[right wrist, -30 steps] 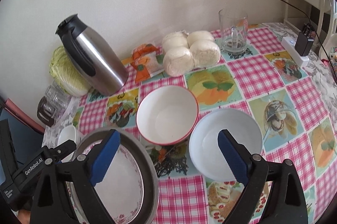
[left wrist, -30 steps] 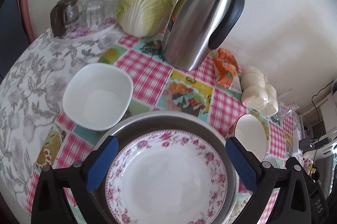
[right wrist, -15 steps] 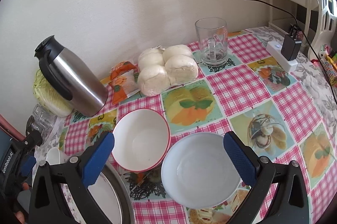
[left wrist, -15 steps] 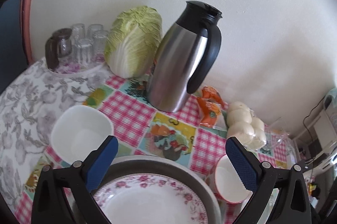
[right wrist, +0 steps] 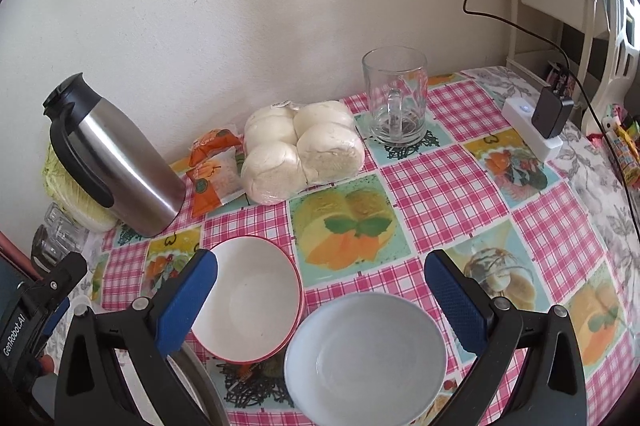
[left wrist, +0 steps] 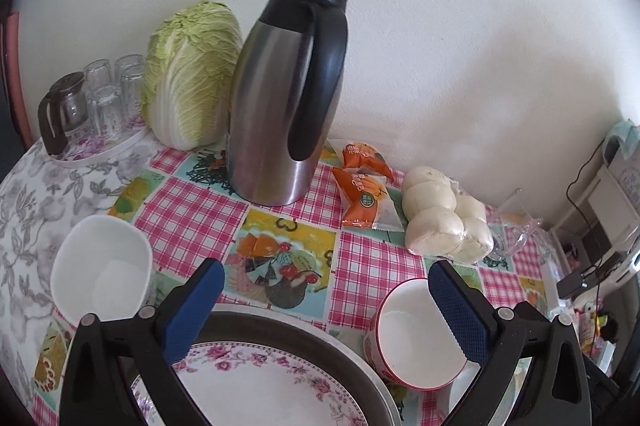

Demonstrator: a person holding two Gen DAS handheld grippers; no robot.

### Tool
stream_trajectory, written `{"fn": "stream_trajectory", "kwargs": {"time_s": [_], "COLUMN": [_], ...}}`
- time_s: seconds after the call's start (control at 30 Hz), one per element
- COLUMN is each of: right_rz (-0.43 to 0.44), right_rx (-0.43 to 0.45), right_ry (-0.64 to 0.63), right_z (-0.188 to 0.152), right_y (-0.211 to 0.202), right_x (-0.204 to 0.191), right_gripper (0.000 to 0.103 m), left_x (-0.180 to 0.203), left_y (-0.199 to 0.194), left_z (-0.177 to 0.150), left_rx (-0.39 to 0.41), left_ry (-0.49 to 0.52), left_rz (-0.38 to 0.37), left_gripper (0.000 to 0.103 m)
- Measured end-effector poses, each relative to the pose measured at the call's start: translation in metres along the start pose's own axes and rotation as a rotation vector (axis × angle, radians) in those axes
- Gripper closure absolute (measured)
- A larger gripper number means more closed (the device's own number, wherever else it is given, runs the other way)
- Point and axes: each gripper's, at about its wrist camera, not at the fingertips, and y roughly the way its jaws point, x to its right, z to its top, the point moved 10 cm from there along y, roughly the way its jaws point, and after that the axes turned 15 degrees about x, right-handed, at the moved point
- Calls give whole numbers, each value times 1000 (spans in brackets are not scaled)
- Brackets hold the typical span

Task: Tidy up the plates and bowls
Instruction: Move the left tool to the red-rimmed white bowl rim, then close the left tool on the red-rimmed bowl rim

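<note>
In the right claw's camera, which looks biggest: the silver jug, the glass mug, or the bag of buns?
1. Silver jug
2. Bag of buns
3. Glass mug

The mug stands farther back, so it may look smaller than it is.

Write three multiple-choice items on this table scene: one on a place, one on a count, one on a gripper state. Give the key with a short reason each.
1. Where does the floral plate lie?
A. inside the metal basin
B. on top of the cabbage
C. under the glass mug

2. How many orange snack packets lie beside the thermos jug?
A. none
B. two
C. five

3. How does the right gripper stand?
A. shut on the red-rimmed bowl
B. shut on the glass mug
C. open, holding nothing

Key: 1 A, the basin's rim rings the plate. 2 B, two packets show next to the jug. 3 C, its blue fingers stand wide apart above the white bowl.
</note>
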Motion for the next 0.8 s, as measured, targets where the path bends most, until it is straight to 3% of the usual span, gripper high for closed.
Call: {"fn": "stream_trajectory", "kwargs": {"time_s": [0.23, 0.3, 0.37, 0.47, 0.6, 0.73, 0.8], "right_rz": [2, 16, 25, 30, 63, 104, 113], "right_rx": [-36, -45, -66, -99, -110, -139, -150], "right_ry": [-57, -67, -70, -56, -50, -35, -33], "right_z": [-16, -20, -26, -35, -39, -46, -50], "right_y": [19, 23, 27, 33, 35, 41, 45], "right_x": [-4, -8, -10, -9, -14, -21, -23], "right_gripper": [1, 5, 26, 43, 59, 71, 76], "left_x": [7, 11, 15, 22, 30, 36, 39], "left_y": [19, 22, 24, 27, 34, 40, 44], "left_z": [-20, -23, -28, -36, -51, -65, -71], "left_rx": [-72, -86, -103, -131, -182, -230, -248], "left_ry": [4, 16, 26, 43, 72, 80, 89], "left_rz": [-21, -29, -36, -54, -62, -69, -73], "left_gripper": [0, 1, 1, 4, 20, 28, 40]}}
